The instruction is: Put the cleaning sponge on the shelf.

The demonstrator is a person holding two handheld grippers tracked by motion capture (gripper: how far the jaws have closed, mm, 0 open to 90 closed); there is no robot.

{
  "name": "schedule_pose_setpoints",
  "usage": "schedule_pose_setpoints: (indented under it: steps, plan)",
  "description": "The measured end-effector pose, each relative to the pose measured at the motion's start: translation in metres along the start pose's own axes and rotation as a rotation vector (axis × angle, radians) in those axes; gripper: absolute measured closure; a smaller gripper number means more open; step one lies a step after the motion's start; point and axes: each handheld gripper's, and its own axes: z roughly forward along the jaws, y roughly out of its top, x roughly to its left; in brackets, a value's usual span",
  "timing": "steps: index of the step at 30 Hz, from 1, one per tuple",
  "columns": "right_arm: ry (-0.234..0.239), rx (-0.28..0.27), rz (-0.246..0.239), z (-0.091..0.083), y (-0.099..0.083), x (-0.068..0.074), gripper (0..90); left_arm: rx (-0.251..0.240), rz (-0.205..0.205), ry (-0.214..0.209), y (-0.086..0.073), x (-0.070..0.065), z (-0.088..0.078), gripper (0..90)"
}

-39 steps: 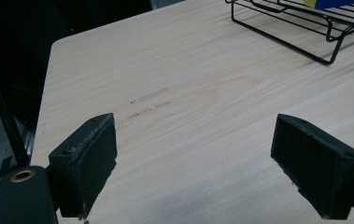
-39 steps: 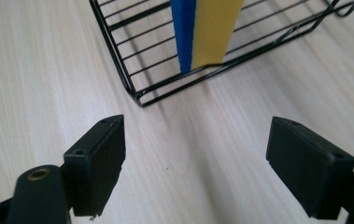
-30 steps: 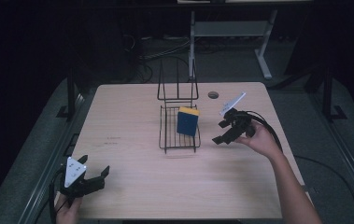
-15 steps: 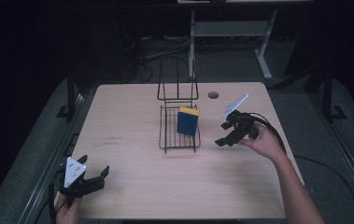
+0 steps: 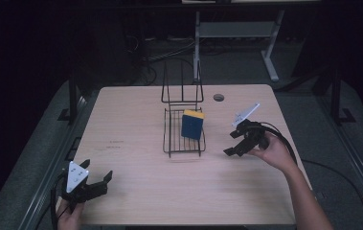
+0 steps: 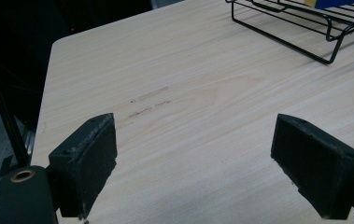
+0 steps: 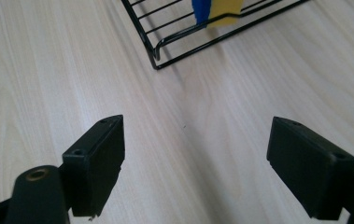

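Right gripper [image 5: 235,143] had drifted slightly nearer and rightward from the wire rack [image 5: 184,132], jaws wide apart, empty. Blue-and-yellow sponge [image 5: 192,125] stood upright inside rack, mid-table. Left gripper [image 5: 96,182] sat near-left, jaws spread, empty.

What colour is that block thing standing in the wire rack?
The spongy block in the black wire rack is blue with a yellow top, clearest in the high view.

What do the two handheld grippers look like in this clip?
Both are black. The left gripper and right gripper each carry a pale grey three-cornered plate on top and trail a black cable. Their own views show two blocky black jaws with flat matte pads. The forearms show no sleeves.
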Motion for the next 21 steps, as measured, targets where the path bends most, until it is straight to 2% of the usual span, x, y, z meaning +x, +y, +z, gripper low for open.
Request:
schedule_pose_setpoints:
  steps: [9, 21]
  plan:
    - [0.003, -0.002, 0.032, 0.003, -0.019, 0.003, 18.8, 0.001, 0.002, 0.000, 0.000, 0.000, 0.000, 13.9]
    - [-0.006, -0.006, 0.045, -0.001, -0.036, 0.011, 18.8, 0.003, 0.001, 0.001, 0.000, 0.000, 0.000, 13.9]
